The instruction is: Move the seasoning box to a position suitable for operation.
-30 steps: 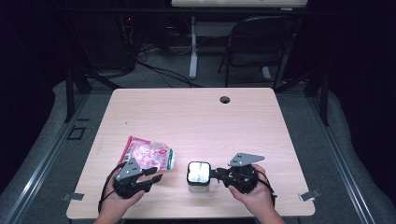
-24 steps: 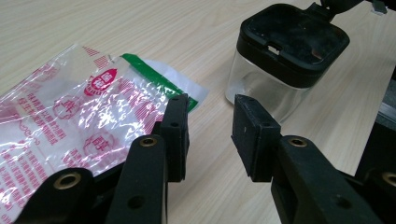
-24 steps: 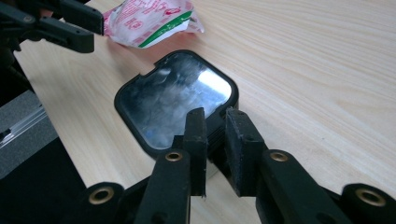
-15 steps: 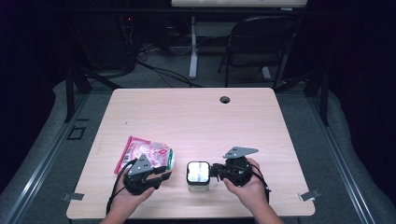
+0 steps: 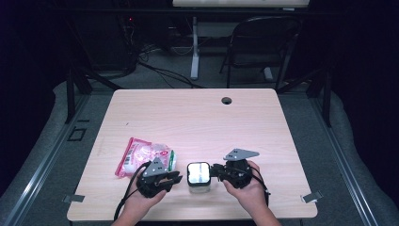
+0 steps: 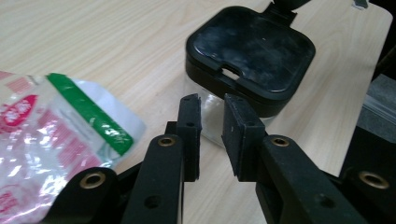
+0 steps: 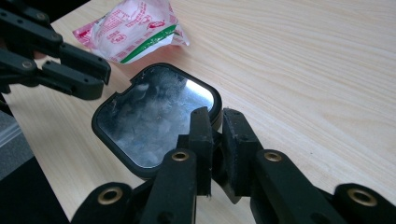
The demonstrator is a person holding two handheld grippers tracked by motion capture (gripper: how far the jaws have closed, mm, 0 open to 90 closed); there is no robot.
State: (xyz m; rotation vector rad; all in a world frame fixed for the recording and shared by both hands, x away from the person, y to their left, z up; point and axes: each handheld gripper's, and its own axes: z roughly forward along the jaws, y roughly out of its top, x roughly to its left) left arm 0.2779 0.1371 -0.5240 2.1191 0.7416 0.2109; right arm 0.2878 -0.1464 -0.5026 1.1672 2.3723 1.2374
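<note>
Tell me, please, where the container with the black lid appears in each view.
High view: container low centre, between both grippers.
Left gripper view: upper centre-right, beyond the jaws.
Right gripper view: left of centre, at the jaws.
Shared landmark: pink snack bag.

Jar (image 5: 198, 175), clear w/ black lid: contents unreadable, glare on lid in high view; base cut off behind left gripper (image 6: 211, 122) pads in left gripper view. Near lid corner hidden behind right gripper (image 7: 215, 133) jaws; whether pads pinch a tab there can't tell. Snack bag (image 6: 51, 140): cut by left edge, print too blurred to read. Forearms cut off at bottom edge, high view
</note>
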